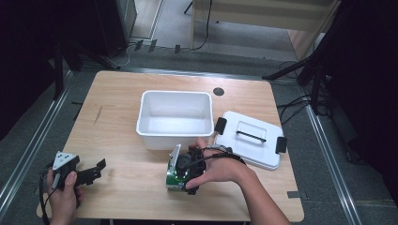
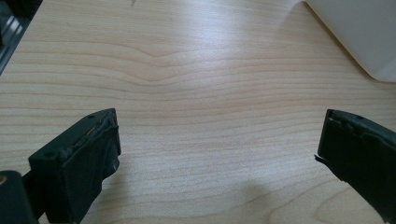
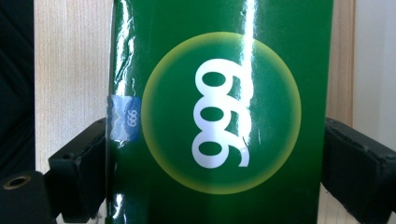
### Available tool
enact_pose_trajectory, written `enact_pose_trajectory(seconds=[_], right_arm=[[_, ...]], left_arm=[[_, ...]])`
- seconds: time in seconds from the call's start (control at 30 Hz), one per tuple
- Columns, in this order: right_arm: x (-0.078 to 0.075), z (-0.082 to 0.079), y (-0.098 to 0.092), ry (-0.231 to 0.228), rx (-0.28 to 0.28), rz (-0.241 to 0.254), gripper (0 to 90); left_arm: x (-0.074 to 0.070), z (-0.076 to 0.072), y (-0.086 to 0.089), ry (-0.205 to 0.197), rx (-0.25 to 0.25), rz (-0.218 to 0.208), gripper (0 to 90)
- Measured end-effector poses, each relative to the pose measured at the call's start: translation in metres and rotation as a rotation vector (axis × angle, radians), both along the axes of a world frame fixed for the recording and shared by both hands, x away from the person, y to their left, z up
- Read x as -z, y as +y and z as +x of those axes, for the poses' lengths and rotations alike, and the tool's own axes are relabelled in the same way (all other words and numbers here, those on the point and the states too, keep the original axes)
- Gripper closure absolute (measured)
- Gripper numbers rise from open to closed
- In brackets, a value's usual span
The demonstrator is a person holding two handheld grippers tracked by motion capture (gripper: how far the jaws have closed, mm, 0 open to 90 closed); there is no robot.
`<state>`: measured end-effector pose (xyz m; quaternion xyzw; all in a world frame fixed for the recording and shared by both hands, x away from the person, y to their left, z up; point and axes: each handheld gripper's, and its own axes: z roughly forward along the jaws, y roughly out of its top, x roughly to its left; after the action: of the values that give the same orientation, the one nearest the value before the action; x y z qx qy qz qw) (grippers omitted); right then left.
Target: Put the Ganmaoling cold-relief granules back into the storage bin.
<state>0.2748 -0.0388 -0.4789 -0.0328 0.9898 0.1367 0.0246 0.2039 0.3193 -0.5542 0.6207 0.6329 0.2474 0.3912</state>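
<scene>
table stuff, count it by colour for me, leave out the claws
white: 2, the tub and the lid
green: 1, the box
total: 3

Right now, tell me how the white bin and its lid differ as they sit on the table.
The white bin stands upright and open, with nothing in it; the lid lies flat on the table to its right. The bin is deep, the lid shallow. The lid has black clips at two ends and a handle on top; the bin's walls are plain. Both are white plastic with rounded corners.
</scene>
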Motion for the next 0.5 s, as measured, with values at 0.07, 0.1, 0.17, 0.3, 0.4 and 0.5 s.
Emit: enact_pose_trajectory(seconds=[0.07,0.1,0.17,0.3,0.4,0.5], right_arm=[[0.0005,-0.0007,0.0006,0.001,0.007,-0.007,8.5],[0.0005,-0.0007,0.0006,0.001,0.007,-0.007,8.5],[0.0017,-0.0004,0.0013,0.004,-0.005,-0.008,10.1],[0.0035,-0.0010,0.0024,0.009,-0.005,-0.014,12.5],[0.0031,0.0003,0.0016,0.009,-0.023,-0.001,14.7],[0.0023,-0.0009,0.0008,0.000,-0.027,0.003,15.2]], left_arm=[[0.0000,-0.0001,-0.0002,-0.001,0.000,0.000,0.0],[0.0000,-0.0001,-0.0002,-0.001,0.000,0.000,0.0],[-0.0002,-0.0004,-0.0004,-0.002,-0.001,0.001,0.0],[-0.0002,-0.0008,-0.0008,-0.008,-0.001,0.005,0.0],[-0.0008,-0.0024,-0.0019,-0.023,0.003,0.018,0.0],[-0.0009,-0.0030,-0.0025,-0.030,0.002,0.023,0.0]])
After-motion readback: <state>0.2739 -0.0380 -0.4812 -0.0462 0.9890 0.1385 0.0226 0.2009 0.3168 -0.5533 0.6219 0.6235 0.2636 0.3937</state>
